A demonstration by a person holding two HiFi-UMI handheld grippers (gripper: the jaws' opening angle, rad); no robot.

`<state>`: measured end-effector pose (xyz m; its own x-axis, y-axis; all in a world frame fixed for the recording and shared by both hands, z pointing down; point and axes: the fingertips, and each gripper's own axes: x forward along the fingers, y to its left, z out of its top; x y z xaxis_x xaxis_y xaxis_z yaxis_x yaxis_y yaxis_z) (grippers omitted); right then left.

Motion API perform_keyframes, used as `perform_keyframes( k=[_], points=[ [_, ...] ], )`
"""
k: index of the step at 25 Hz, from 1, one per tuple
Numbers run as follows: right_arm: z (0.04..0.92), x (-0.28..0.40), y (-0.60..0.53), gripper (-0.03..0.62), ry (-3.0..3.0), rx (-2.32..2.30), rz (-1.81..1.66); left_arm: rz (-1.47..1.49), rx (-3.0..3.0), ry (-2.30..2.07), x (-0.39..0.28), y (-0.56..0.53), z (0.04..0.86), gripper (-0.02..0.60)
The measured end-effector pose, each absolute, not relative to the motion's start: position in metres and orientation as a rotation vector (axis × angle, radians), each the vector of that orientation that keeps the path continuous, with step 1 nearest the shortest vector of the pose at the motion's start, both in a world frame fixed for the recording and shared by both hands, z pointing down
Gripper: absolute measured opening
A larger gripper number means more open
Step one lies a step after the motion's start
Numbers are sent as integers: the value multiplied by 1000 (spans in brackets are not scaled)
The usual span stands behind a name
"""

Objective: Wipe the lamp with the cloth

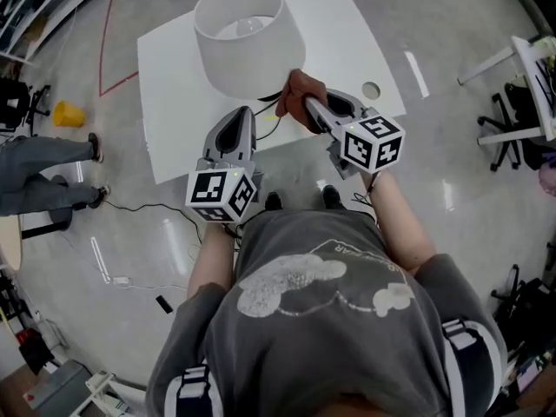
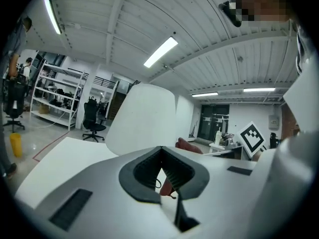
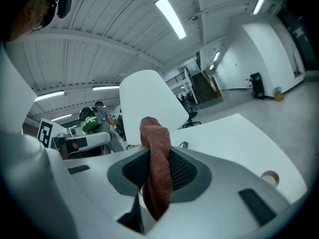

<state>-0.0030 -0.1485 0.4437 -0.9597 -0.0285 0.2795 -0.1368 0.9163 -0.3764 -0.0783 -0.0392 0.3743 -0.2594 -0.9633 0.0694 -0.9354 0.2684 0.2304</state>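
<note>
A lamp with a wide white shade stands on the white table; its bulb shows through the open top. My right gripper is shut on a reddish-brown cloth, which sits just beside the lower right edge of the shade. In the right gripper view the cloth hangs bunched between the pads, with the shade behind it. My left gripper hovers at the table's front edge below the shade, its tips together and holding nothing. In the left gripper view the shade rises ahead and the cloth is at its right.
A tape roll lies on the table's right part. A thin black cord trails near the lamp's foot. On the floor are a yellow object, a person's legs at left, and white furniture with a chair at right.
</note>
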Motion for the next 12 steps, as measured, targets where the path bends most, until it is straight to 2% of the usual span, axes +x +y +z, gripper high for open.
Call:
perform_keyframes(
  k=[12],
  points=[
    [394, 17, -166, 86, -2883, -253, 480, -275, 1550, -2668, -53, -38, 326, 8]
  ],
)
